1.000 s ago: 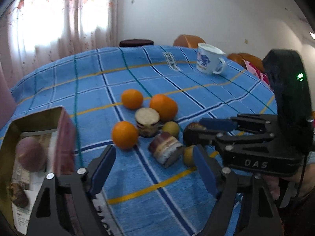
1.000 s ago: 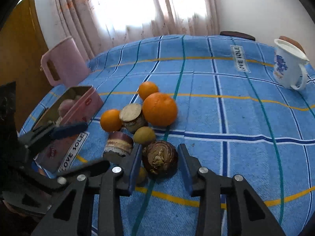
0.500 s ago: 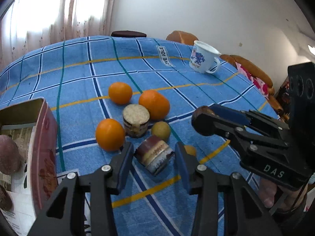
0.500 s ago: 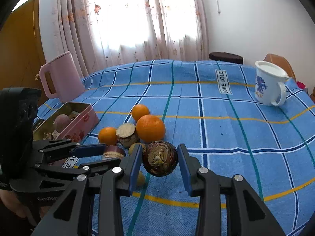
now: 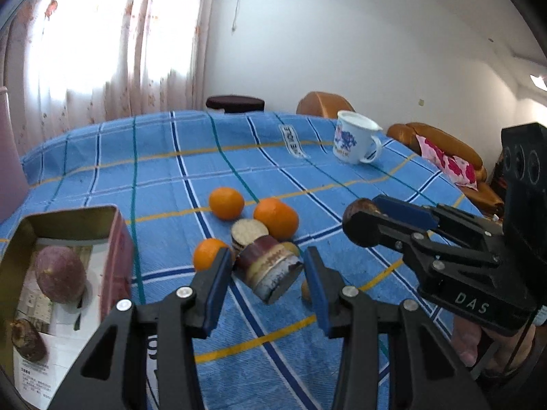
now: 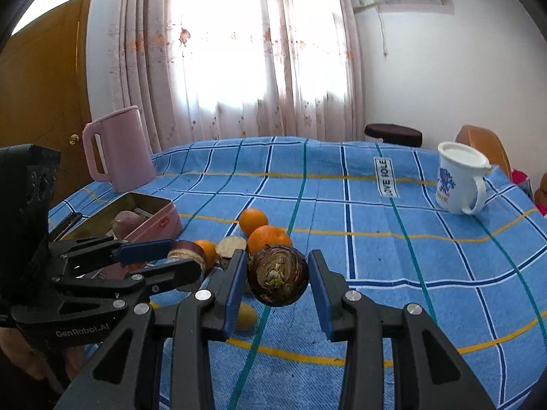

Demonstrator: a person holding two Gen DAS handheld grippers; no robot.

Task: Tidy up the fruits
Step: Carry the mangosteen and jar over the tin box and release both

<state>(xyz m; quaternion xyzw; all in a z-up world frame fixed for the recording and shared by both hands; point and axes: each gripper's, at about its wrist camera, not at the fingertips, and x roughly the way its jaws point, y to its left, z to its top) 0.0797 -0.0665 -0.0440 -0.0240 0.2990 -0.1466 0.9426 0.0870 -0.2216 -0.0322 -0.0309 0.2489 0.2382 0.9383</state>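
On my right wrist view, the dark round fruit [image 6: 277, 279] sits pinched between the blue pads of my right hand-held gripper [image 6: 277, 282], lifted clear of the blue checked tabletop [image 6: 393, 249]. My left hand-held gripper [image 5: 270, 278] is clamped on a cut purple-skinned chunk [image 5: 270, 272] with a pale layered face, tilted and also held above the cloth. Below and behind these, the remaining fruit lies in a loose cluster on the tabletop: three oranges [image 5: 226, 203], one at the far side, a larger one [image 5: 276, 218] to its right and a smaller one [image 5: 208, 258] nearer me, with a second cut piece [image 5: 248, 232] showing its pale flat top between them. A small yellow fruit [image 6: 245, 315] rests on the cloth just below my right gripper's left finger. To my left, the open pink tin [image 5: 118, 239] stands on the tabletop and holds a purplish rounded fruit [image 5: 59, 278] and a darker piece [image 5: 28, 340] nearer me, on printed paper. Farther out, a white mug [image 5: 355, 141] with a blue pattern stands near the far right edge, and a pink pitcher [image 6: 118, 148] stands at the far left edge by the curtain.
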